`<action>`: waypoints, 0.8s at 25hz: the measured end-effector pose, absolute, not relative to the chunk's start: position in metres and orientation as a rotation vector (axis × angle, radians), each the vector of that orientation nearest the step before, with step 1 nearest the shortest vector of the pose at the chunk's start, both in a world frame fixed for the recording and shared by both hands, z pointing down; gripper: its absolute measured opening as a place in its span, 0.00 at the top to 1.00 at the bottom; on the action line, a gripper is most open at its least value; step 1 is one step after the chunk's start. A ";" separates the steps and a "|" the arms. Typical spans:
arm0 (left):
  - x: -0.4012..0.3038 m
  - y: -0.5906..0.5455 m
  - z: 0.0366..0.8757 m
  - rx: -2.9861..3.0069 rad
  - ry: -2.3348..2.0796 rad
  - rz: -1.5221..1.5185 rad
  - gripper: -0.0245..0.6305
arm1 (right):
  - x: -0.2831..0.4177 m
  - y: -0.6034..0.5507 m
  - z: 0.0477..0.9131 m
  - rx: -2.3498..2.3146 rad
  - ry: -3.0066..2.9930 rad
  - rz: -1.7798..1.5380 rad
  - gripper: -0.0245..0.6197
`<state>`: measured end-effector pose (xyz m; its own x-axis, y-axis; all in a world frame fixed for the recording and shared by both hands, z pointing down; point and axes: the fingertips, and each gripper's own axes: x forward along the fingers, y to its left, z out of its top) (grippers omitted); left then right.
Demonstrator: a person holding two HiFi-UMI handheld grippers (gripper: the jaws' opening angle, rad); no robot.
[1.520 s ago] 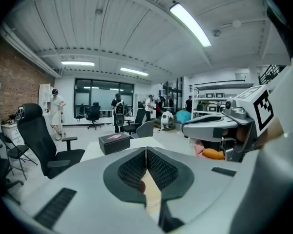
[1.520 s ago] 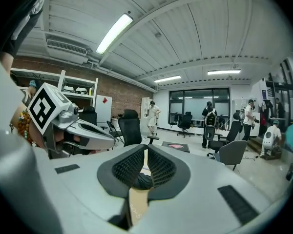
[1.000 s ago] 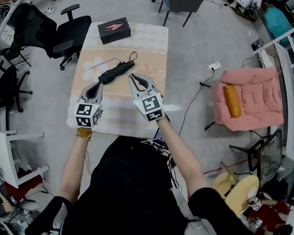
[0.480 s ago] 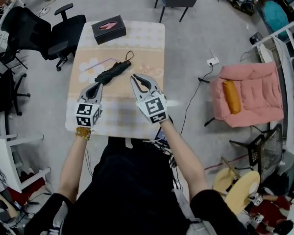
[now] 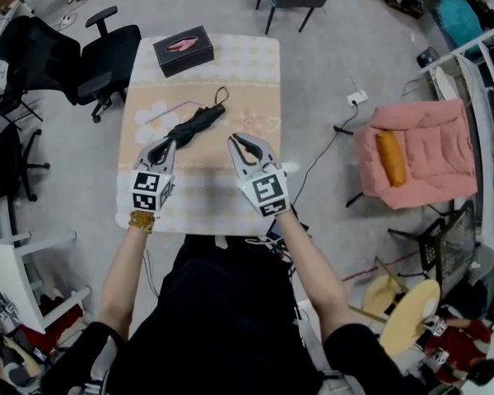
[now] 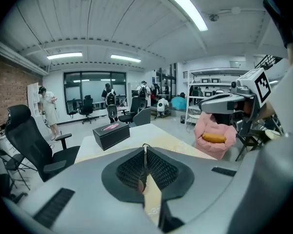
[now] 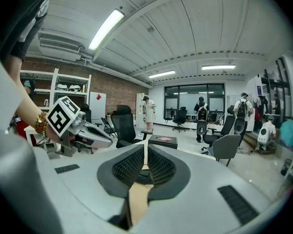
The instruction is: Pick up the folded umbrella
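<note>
1. The folded black umbrella (image 5: 196, 125) lies slantwise on the cloth-covered table (image 5: 259, 81), with its strap loop at the far end.
2. The left gripper (image 5: 166, 144) has its jaws pressed together on nothing, tips just at the umbrella's near end.
3. The right gripper (image 5: 235, 141), jaws likewise together and empty, sits beside the umbrella, apart from it.
4. A black tissue box (image 5: 186, 49) stands at the table's far left corner.

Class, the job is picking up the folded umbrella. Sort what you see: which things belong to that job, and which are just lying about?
Belongs to the job: umbrella; left hand-held gripper; right hand-held gripper; table it lies on.

Lying about: black box; office chair; pink armchair; orange cushion on it.
</note>
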<state>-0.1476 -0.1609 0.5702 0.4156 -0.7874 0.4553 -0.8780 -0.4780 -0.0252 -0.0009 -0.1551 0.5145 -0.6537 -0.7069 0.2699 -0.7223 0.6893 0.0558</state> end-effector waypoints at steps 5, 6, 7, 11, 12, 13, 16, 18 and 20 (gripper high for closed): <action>-0.152 -0.168 0.597 2.482 -1.347 0.731 0.94 | -0.008 -0.147 0.512 1.146 -2.622 0.075 0.94; -0.152 -0.171 0.602 2.492 -1.331 0.751 0.94 | -0.008 -0.146 0.512 1.152 -2.620 0.076 0.93; -0.152 -0.174 0.606 2.502 -1.314 0.771 0.94 | -0.007 -0.146 0.512 1.161 -2.616 0.073 0.93; -0.149 -0.185 0.622 2.531 -1.235 0.855 0.92 | -0.002 -0.146 0.514 1.206 -2.594 0.067 0.93; -0.149 -0.187 0.627 2.533 -1.216 0.873 0.90 | -0.001 -0.145 0.515 1.215 -2.589 0.071 0.93; -0.148 -0.189 0.631 2.532 -1.198 0.886 0.88 | 0.000 -0.144 0.517 1.223 -2.584 0.074 0.93; -0.143 -0.194 0.639 2.536 -1.146 0.903 0.83 | 0.003 -0.141 0.520 1.243 -2.572 0.091 0.93; -0.138 -0.196 0.642 2.548 -1.116 0.914 0.82 | 0.005 -0.138 0.519 1.261 -2.568 0.119 0.93; -0.136 -0.198 0.645 2.553 -1.093 0.928 0.80 | 0.006 -0.137 0.522 1.278 -2.556 0.128 0.94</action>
